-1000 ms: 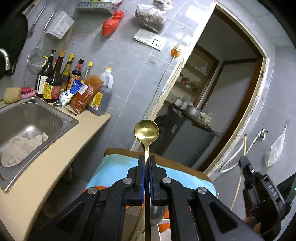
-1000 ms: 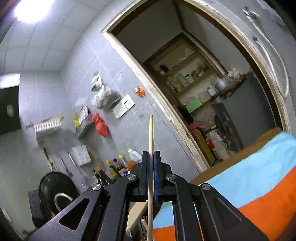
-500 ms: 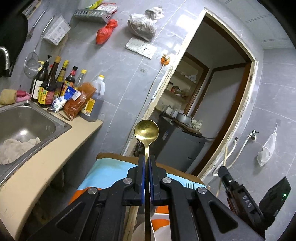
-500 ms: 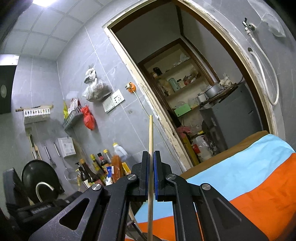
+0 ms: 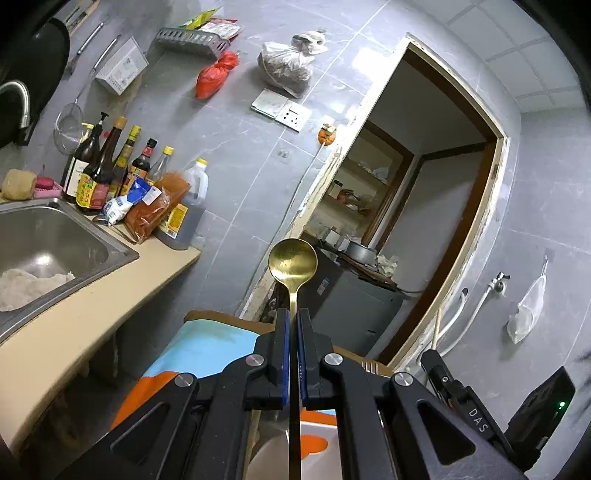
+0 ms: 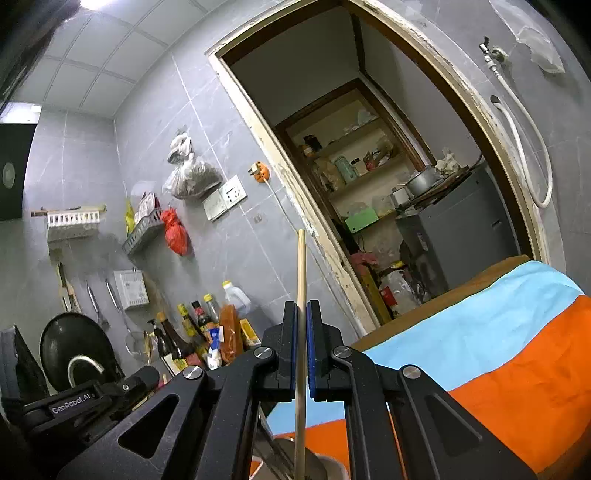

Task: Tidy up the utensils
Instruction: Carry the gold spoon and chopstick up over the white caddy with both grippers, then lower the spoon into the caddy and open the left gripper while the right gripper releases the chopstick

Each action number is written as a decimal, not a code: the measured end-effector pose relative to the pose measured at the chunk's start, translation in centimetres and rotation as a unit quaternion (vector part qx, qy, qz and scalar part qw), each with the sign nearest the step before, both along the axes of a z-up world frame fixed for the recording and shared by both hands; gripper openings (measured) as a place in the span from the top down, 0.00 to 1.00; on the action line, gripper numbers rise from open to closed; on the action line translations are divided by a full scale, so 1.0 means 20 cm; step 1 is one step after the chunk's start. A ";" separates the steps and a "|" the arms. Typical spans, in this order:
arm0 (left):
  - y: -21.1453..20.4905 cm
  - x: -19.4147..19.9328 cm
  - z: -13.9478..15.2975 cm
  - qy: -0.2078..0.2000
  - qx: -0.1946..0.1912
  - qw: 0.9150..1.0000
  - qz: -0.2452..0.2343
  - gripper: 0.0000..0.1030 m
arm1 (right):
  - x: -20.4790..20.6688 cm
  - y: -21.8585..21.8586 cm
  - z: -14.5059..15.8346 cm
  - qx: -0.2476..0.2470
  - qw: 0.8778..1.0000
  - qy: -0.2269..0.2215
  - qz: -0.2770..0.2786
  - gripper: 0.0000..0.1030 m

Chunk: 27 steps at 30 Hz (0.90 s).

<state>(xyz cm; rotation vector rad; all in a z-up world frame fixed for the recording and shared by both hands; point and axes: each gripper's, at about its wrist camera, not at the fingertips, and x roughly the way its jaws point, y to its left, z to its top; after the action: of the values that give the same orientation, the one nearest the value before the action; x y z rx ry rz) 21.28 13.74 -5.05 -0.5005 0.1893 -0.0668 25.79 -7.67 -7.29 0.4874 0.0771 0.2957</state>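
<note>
Left gripper (image 5: 292, 328) clamps gold spoon (image 5: 292, 260), bowl beyond fingertips; right gripper (image 6: 301, 321) clamps wooden chopstick (image 6: 301, 266); both lifted, neither stowed; task likely mid-way.

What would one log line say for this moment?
left claw: shut on gold spoon | right claw: shut on wooden chopstick | both raised

Sharp, dim frames; ceiling-light (image 6: 88, 3) glare, fisheye-bent edges

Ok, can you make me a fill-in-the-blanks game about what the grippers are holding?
1. The left hand-held gripper is shut on a gold ____.
2. The right hand-held gripper is shut on a thin wooden ____.
3. The sink is made of shiny ____.

Missing words: spoon; chopstick; metal.
</note>
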 end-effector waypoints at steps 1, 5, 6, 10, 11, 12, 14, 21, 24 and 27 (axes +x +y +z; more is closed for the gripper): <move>-0.01 0.00 0.00 0.001 0.003 1.000 0.001 0.96 | 0.00 0.00 0.00 -0.003 1.000 0.003 0.001 0.95; -0.06 -0.04 -0.02 -0.004 0.037 0.999 0.009 0.96 | -0.03 0.02 0.00 -0.024 1.000 0.006 0.000 0.95; -0.07 -0.04 -0.03 -0.003 0.045 0.999 0.010 0.96 | -0.03 0.02 0.00 -0.027 1.000 0.004 -0.001 0.95; -0.09 -0.03 -0.05 0.021 0.062 0.998 0.016 0.96 | -0.05 0.01 0.00 -0.034 0.999 0.010 -0.005 0.95; -0.10 -0.03 -0.05 0.030 0.068 0.997 0.017 0.96 | -0.05 0.01 0.00 -0.036 0.999 0.011 -0.005 0.95; -0.10 -0.02 -0.05 0.036 0.071 0.997 0.018 0.96 | -0.05 0.01 0.00 -0.037 0.999 0.011 -0.006 0.95; -0.11 -0.02 -0.05 0.048 0.078 0.995 0.024 0.96 | -0.06 0.00 0.01 -0.040 0.999 0.010 -0.007 0.95; -0.13 -0.01 -0.05 0.092 0.105 0.989 0.039 0.96 | -0.07 0.00 0.02 -0.046 0.999 0.009 -0.004 0.95; -0.11 -0.01 -0.06 0.103 0.106 0.988 0.038 0.96 | -0.08 0.01 0.02 -0.048 0.999 0.013 0.000 0.95; -0.10 0.00 -0.06 0.113 0.101 0.988 0.035 0.96 | -0.09 0.01 0.02 -0.054 0.998 0.017 0.005 0.95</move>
<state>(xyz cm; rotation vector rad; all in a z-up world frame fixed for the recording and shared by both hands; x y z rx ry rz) 21.25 11.77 -6.28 -0.3114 0.3969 0.0772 24.08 -7.39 -6.85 0.3854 0.1282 0.2924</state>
